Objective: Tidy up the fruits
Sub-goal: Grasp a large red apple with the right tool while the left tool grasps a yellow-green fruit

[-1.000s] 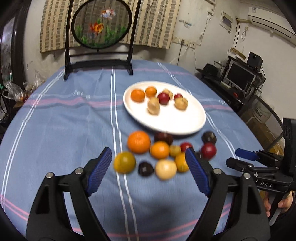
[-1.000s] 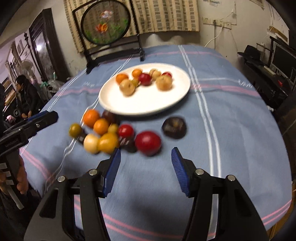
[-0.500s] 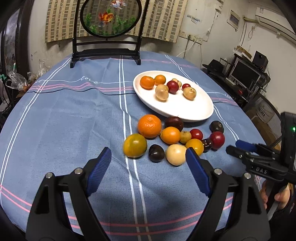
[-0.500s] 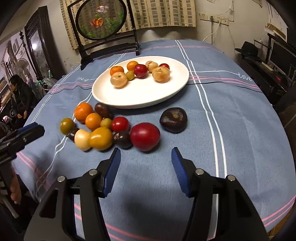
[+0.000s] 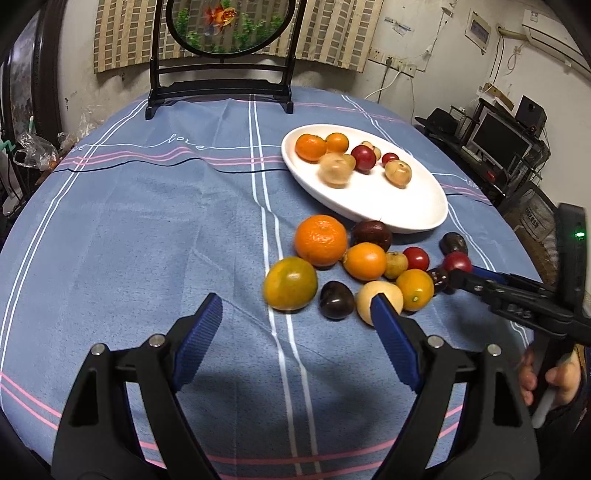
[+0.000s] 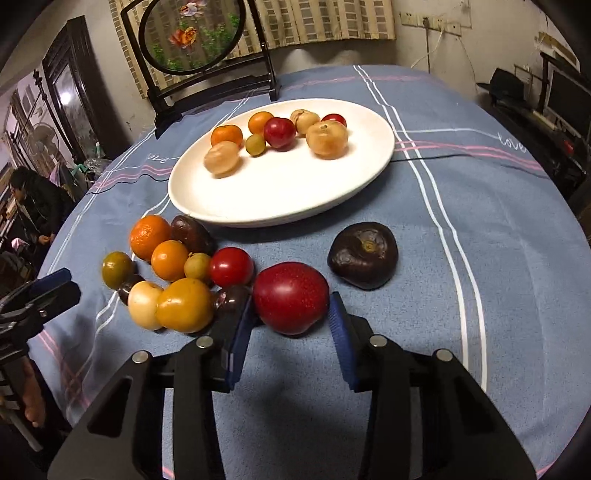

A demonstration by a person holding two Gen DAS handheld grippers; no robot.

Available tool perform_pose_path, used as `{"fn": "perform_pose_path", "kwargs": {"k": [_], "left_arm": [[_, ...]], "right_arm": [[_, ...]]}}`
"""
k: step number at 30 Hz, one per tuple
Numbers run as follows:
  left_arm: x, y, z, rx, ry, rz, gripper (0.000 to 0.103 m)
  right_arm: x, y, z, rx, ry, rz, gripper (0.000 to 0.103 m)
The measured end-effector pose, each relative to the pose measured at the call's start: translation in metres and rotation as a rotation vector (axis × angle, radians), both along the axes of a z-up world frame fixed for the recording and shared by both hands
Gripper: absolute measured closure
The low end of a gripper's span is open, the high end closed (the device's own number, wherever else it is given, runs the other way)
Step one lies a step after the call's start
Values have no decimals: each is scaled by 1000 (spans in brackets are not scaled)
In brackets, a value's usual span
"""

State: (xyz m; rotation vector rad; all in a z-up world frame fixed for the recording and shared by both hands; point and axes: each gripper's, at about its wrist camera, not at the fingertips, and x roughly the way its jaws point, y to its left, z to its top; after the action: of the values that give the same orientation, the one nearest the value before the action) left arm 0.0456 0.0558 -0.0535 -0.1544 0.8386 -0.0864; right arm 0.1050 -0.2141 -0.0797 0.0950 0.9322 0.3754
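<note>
A white plate [image 6: 280, 195] holds several small fruits. More fruits lie in a cluster on the blue cloth in front of it. My right gripper [image 6: 291, 312] is open, its blue pads on either side of a big red fruit [image 6: 290, 297] that rests on the cloth; contact is not clear. A dark purple fruit [image 6: 364, 254] lies to its right. My left gripper [image 5: 295, 317] is open and empty, just in front of a green-orange citrus [image 5: 290, 283] and a dark fruit [image 5: 335, 300]. The right gripper also shows in the left wrist view [image 5: 456, 275].
A round fish-painting screen on a black stand [image 5: 221, 22] stands at the table's far edge. The plate also shows in the left wrist view [image 5: 406, 206]. Shelves with monitors [image 5: 495, 136] stand to the right. A person [image 6: 33, 206] sits beyond the table's left side.
Both grippers have moved forward toward the fruit cluster. The right gripper's jaws have narrowed and now flank the big red fruit. The left gripper stays open.
</note>
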Motion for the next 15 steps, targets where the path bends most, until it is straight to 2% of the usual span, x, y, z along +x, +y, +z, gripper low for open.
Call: {"fn": "perform_pose_path", "kwargs": {"k": [5, 11, 15], "left_arm": [[11, 4, -9, 2, 32, 17, 19], [29, 2, -21, 0, 50, 37, 21], [43, -1, -31, -17, 62, 36, 52]], "right_arm": [[-33, -2, 14, -29, -15, 40, 61], [-47, -6, -1, -52, 42, 59, 61], [-46, -7, -2, -35, 36, 55, 61]]}}
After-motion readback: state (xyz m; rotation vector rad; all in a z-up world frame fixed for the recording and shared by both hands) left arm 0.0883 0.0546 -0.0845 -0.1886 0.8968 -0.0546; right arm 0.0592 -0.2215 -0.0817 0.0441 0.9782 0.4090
